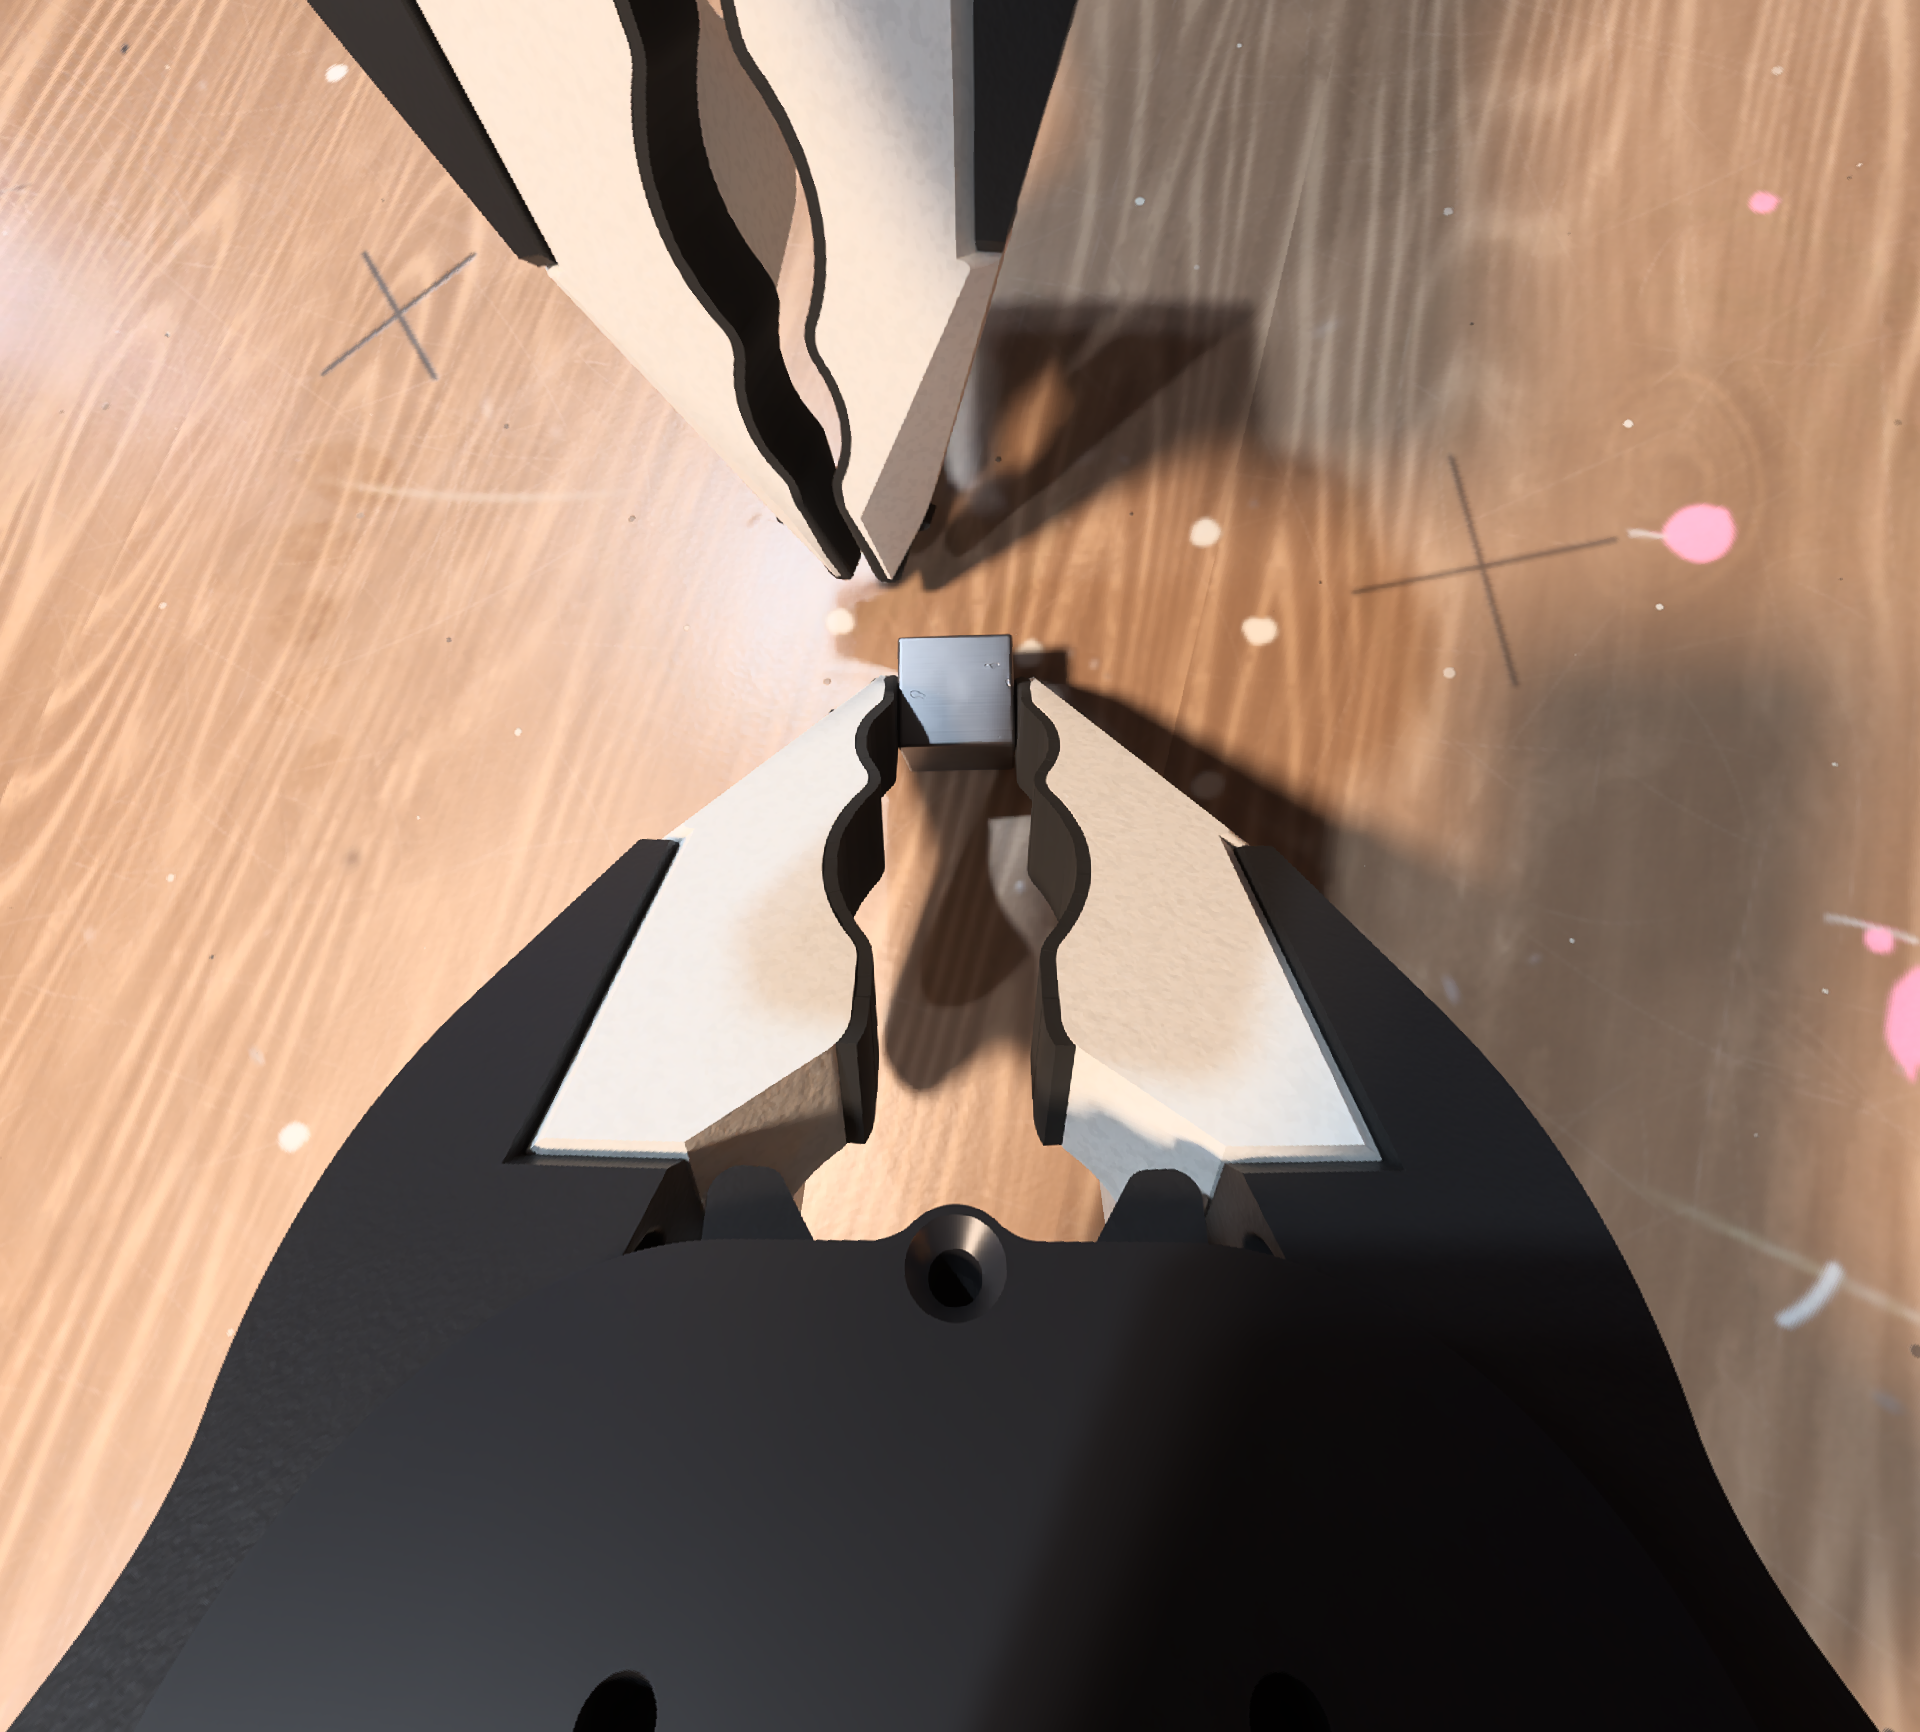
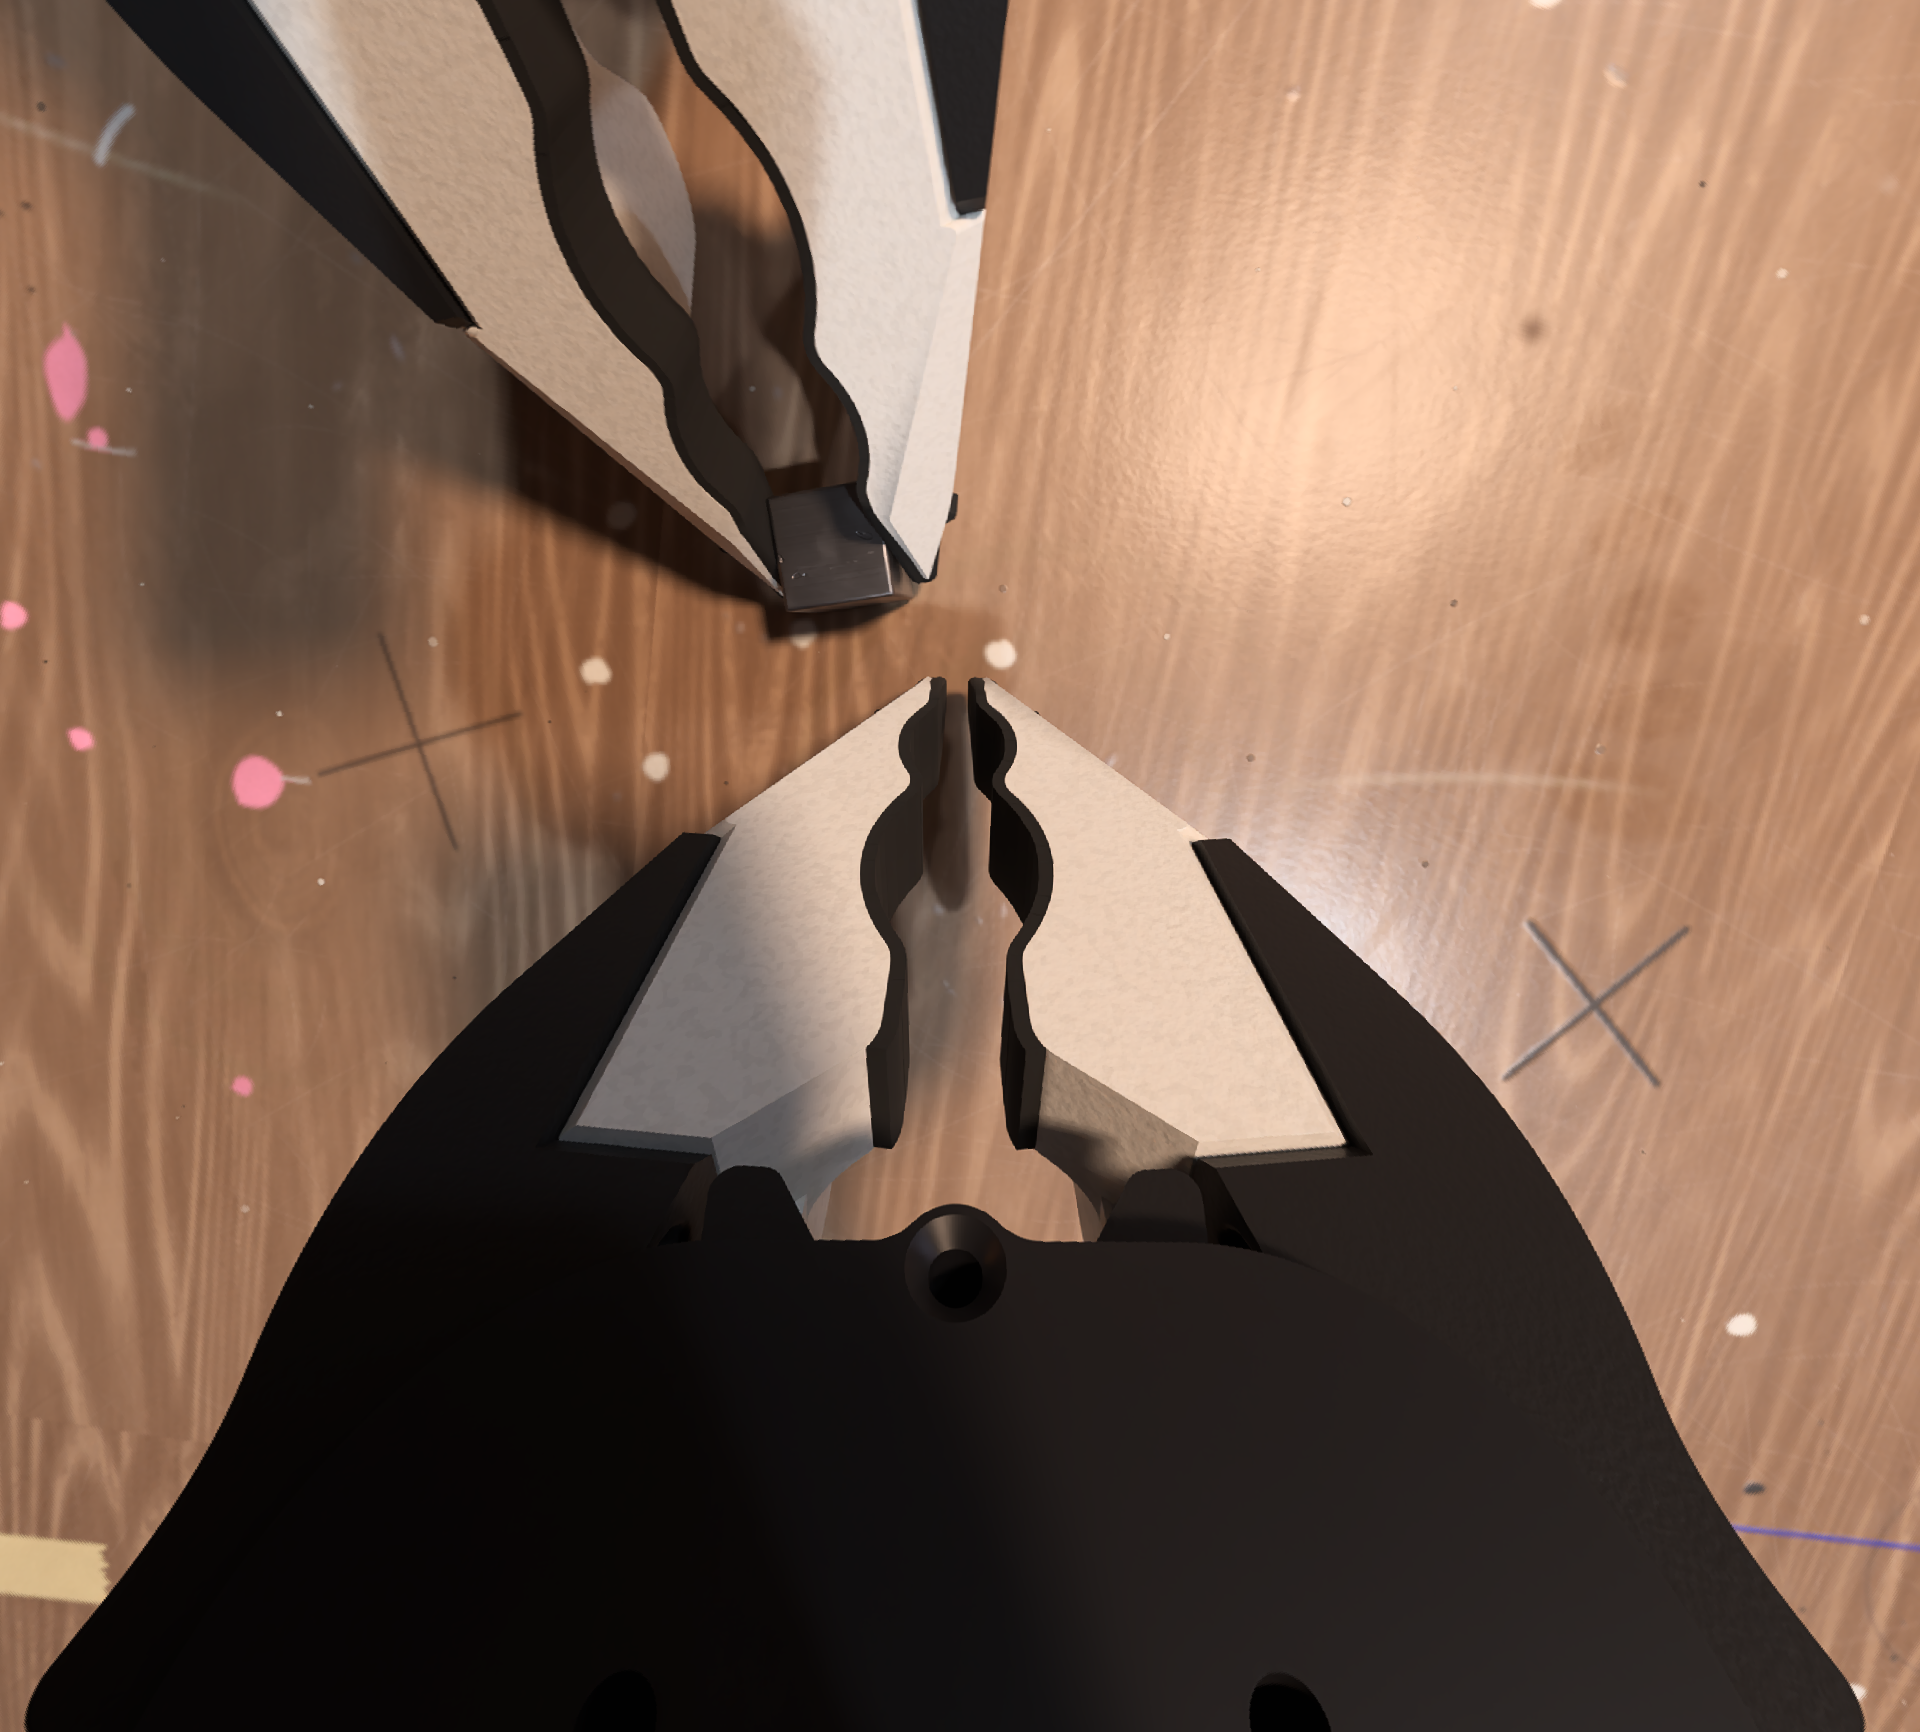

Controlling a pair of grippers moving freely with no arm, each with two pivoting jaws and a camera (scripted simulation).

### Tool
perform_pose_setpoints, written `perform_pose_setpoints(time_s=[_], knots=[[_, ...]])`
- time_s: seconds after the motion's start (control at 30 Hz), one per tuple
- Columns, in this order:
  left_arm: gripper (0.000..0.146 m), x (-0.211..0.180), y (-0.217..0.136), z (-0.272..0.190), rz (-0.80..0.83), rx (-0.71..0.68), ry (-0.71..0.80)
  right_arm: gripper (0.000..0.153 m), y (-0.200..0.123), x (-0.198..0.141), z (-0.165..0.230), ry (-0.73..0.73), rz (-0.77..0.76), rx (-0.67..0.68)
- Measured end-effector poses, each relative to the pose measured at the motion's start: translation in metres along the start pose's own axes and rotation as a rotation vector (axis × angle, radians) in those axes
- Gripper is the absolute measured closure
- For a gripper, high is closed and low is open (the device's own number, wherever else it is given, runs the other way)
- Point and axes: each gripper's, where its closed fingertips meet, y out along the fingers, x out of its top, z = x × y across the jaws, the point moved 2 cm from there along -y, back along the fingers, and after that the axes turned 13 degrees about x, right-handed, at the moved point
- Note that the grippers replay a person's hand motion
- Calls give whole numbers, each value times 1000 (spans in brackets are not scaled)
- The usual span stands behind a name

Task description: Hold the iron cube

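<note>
A small grey iron cube (image 1: 954, 690) sits between the tips of my left gripper (image 1: 956, 695), which is shut on it just above the wooden table. In the right wrist view the same cube (image 2: 831, 555) shows clamped between the left gripper's tips (image 2: 847, 555), at upper left. My right gripper (image 2: 954, 690) is shut and empty, its tips nearly touching, a short way from the cube. It also shows in the left wrist view (image 1: 871, 568), coming down from the top, tips just beyond the cube.
The wooden table (image 1: 312, 643) carries pencil crosses (image 1: 400, 316), pink paint spots (image 1: 1699, 534) and white specks. A strip of tan tape (image 2: 47, 1568) lies at the lower left of the right wrist view.
</note>
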Motion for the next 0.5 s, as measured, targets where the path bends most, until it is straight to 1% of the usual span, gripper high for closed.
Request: perform_pose_setpoints(time_s=[0.5], knots=[[124,0,1,1,3,-3,0,151,2,-2,1,25,6,50]])
